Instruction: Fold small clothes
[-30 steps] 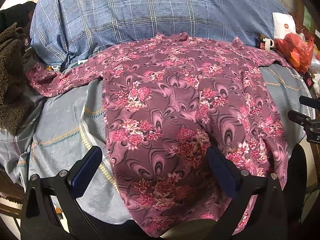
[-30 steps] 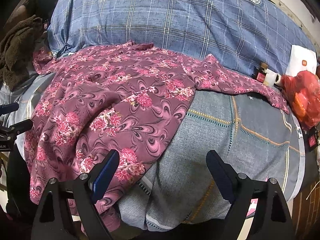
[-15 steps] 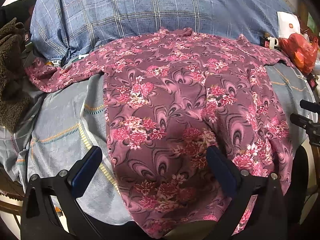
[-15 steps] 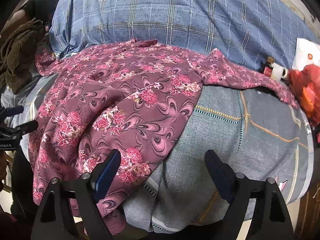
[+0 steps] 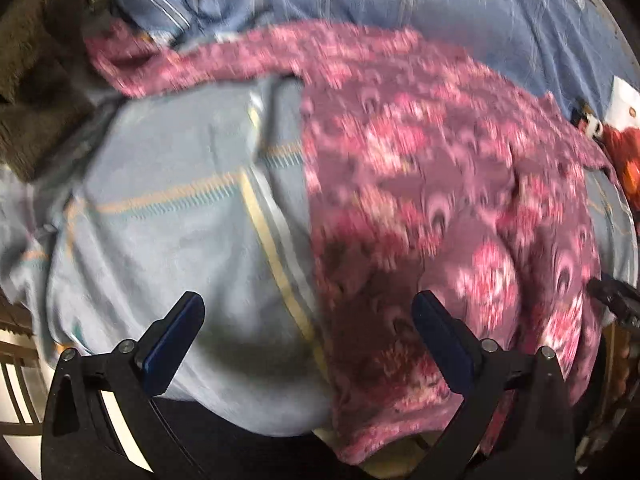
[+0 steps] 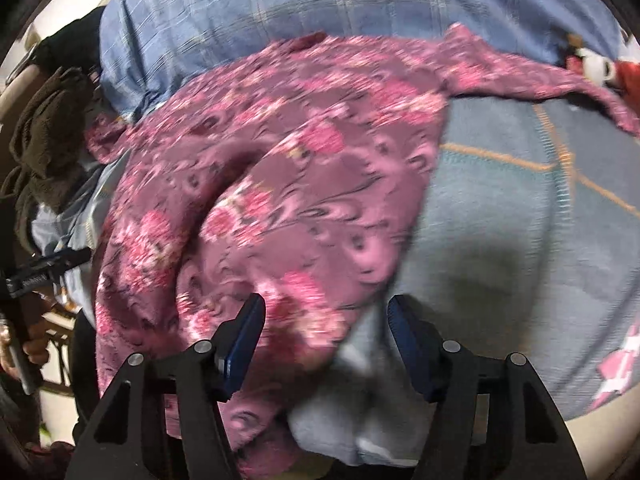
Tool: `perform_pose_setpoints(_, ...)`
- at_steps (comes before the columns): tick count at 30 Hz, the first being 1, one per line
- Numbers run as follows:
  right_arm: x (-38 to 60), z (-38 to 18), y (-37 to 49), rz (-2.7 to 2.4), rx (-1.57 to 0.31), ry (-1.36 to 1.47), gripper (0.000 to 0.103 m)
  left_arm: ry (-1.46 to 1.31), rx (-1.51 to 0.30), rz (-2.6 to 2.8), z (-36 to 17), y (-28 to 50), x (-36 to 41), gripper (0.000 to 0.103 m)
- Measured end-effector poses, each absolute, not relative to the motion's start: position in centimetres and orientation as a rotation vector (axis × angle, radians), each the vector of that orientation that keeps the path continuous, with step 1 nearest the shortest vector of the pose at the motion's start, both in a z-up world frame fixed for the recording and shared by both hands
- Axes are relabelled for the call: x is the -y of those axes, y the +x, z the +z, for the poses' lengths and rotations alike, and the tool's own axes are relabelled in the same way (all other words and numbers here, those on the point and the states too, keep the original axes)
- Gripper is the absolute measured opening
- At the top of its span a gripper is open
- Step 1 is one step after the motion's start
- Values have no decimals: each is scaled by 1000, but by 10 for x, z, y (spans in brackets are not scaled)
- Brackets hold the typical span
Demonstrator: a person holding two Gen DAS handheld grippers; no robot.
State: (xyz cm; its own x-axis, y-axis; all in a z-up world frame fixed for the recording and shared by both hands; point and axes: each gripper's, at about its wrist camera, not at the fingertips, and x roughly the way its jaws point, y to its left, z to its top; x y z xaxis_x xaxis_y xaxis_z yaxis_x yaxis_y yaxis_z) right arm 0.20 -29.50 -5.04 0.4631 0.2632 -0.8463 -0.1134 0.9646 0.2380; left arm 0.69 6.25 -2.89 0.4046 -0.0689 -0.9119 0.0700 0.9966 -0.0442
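Observation:
A maroon shirt with pink flowers (image 5: 432,184) lies spread over the grey-blue bedsheet (image 5: 172,216), sleeves out to both sides, its hem hanging over the near edge. My left gripper (image 5: 308,320) is open over the shirt's lower left edge, touching nothing. In the right wrist view the shirt (image 6: 280,208) fills the left and middle. My right gripper (image 6: 324,320) is open, jaws narrower than before, around the shirt's lower right hem corner. Both views are blurred.
A blue plaid quilt (image 6: 320,12) lies behind the shirt. A brown fleece (image 5: 32,64) sits at the left. A red bag (image 5: 624,156) and a white box (image 5: 624,100) sit at the right edge. The bed's near edge runs just below the grippers.
Both grippers moved forward and down to the shirt's hem. The left one swung left, the right one swung right and its jaws narrowed around the hem corner.

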Motion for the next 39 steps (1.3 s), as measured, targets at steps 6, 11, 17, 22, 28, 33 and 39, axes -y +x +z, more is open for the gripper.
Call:
perform_pose_setpoints(6,286,-50,4,255,-1030,104,4,71,-1184,-184,-43,-5,-35,34)
perform_pose_setpoints(11,321,-17,-14,260,-934,171,3,-38,-1196,-236,-22,2,-55,4)
perform_pose_setpoints(17,382,-29,-14,87,-996,227,4,-5,-1232,-165,-29,-1,-71,3)
perform_pose_setpoints(22,381,-34,-13,107,-1012,271,17,-66,-1255,-187,-32,-3,-74,5)
perform_pose_setpoints(28,371,-39,-4,191,-1033,316,3,-111,-1255,-245,-33,-2,-63,27)
perform_pose_setpoints(33,380,-12,-3,107,-966,218,10,-20,-1250,-150,-38,4,-62,25)
perform_pose_setpoints(39,390,-10,27,57,-1035,232,18,-58,-1217,-177,-19,17,-67,25)
